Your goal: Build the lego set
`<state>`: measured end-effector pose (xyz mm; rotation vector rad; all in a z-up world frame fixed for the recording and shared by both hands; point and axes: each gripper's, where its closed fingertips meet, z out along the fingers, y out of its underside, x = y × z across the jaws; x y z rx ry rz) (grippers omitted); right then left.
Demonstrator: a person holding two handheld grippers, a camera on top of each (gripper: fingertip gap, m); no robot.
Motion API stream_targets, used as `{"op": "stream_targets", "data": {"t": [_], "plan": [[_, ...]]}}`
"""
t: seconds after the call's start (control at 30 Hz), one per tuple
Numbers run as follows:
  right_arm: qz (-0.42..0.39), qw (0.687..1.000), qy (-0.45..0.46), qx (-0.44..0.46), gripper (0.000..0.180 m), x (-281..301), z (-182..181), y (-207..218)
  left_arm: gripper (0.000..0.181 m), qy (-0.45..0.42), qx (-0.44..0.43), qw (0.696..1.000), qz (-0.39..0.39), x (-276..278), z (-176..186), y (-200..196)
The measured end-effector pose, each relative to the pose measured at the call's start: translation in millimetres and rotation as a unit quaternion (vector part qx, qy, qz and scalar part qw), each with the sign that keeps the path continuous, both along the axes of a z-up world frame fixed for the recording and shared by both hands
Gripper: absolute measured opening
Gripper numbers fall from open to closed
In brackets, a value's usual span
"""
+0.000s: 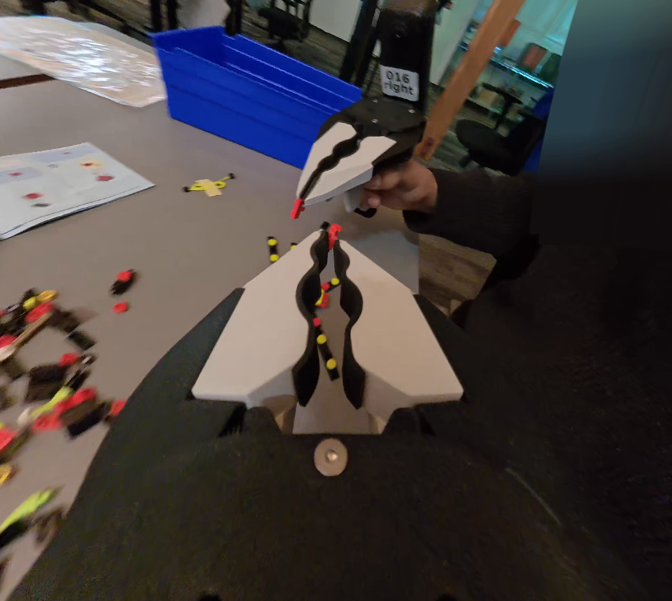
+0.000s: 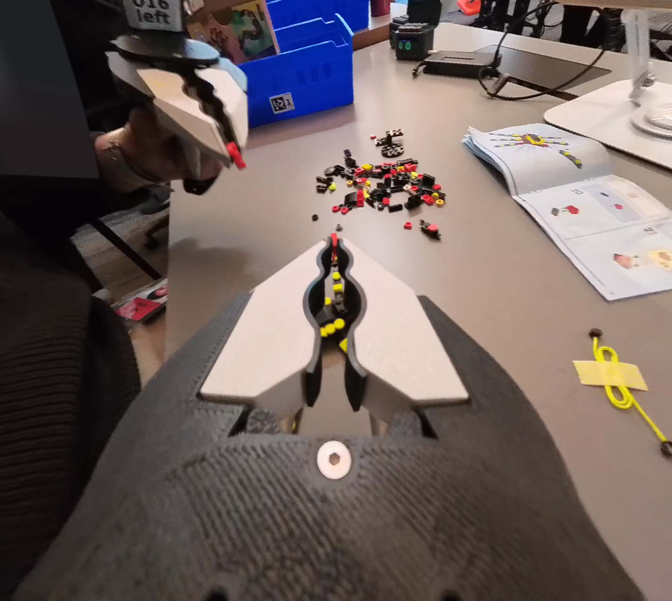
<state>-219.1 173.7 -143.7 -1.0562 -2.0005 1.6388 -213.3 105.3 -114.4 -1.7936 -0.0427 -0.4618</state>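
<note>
While aloft: two grippers, two red pieces (image 1: pixel 334 234).

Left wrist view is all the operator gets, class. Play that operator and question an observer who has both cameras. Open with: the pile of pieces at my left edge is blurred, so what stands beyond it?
Observer: The right wrist view shows a small black assembly on a round base, just past the pile.
Operator: And past the open booklet?
Observer: A white stand base rests on the table beyond the booklet.
Operator: Any electronics on the table?
Observer: Yes, a black device with two green lights sits near the far edge, with dark cables beside it.
</note>
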Motion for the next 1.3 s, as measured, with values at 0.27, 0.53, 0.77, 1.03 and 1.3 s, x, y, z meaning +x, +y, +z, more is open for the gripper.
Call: {"op": "stream_targets", "data": {"t": [0.27, 0.53, 0.77, 1.03, 1.3], "plan": [[0.032, 0.997, -0.002, 0.073, 0.0, -35, -21, -28, 0.0, -0.035, 0.005, 0.988, 0.151, -45, -8, -79], [0.069, 0.953, 0.018, 0.295, 0.0, -92, -69, -65, 0.0, -0.094, 0.046, 0.982, 0.16, -48, -3, -101], [0.056, 0.895, 0.055, 0.44, 0.001, -109, -95, -66, 0.0, -0.12, 0.059, 0.98, 0.148, -42, -1, -100], [0.042, 0.949, 0.021, 0.31, 0.017, -89, -63, -58, 0.0, -0.105, 0.037, 0.985, 0.129, -35, -7, -86], [-0.121, 0.974, 0.06, 0.18, 0.011, -32, 20, 35, 0.0, -0.092, 0.021, 0.993, 0.071, -21, -10, -52]]}}
